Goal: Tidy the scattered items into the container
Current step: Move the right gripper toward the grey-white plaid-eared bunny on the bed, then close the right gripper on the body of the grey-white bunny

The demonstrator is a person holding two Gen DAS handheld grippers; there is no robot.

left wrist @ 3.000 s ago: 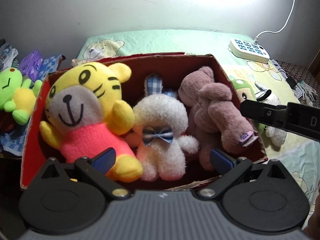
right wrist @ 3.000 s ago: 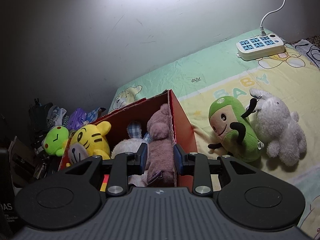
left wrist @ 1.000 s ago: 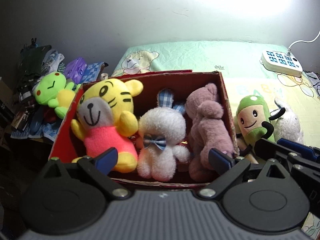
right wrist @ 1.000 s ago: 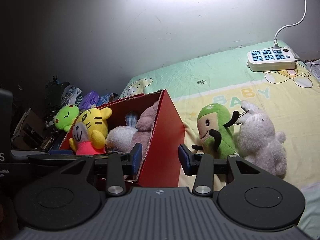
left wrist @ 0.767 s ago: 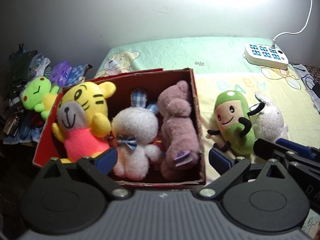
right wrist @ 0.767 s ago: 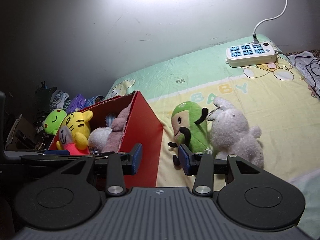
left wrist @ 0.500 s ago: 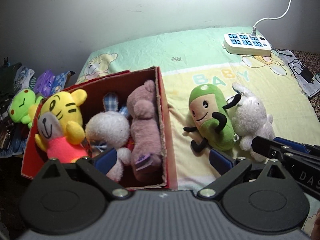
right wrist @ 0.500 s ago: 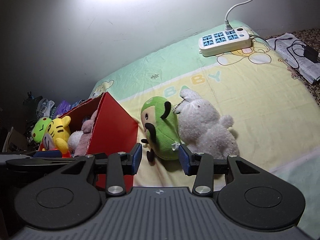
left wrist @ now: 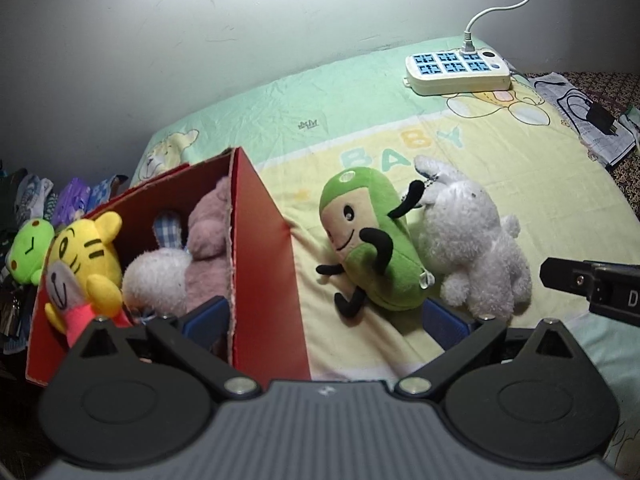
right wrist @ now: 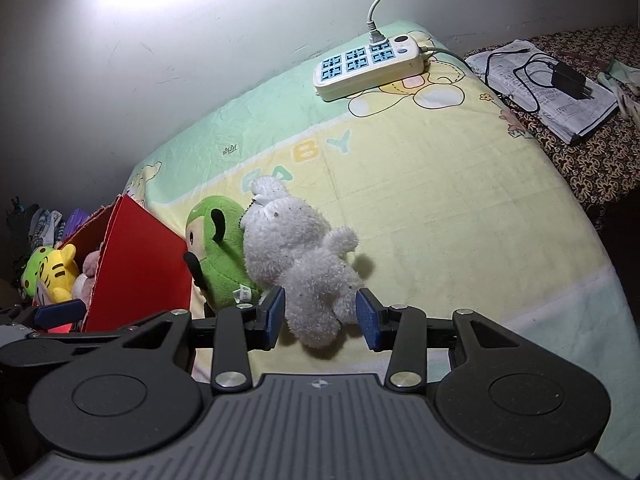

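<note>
I've got the baby-print sheet [right wrist: 420, 184] filling most of both views w/ the red box [left wrist: 260, 256] on its left side, already holding the yellow tiger [left wrist: 86, 256], a white bunny [left wrist: 156, 276] and a pink bear [left wrist: 208, 232]. Still loose on the sheet just right of the box: white plush [right wrist: 300, 256] touching the green plush [right wrist: 218, 256], power strip [right wrist: 368, 66] well apart near the wall. My left gripper [left wrist: 326, 318] is wide apart, nothing in it, one finger over the box & one by the green plush; right gripper [right wrist: 320, 314] is partly apart, pads either side of the white plush's lower end, can't tell if they touch it
</note>
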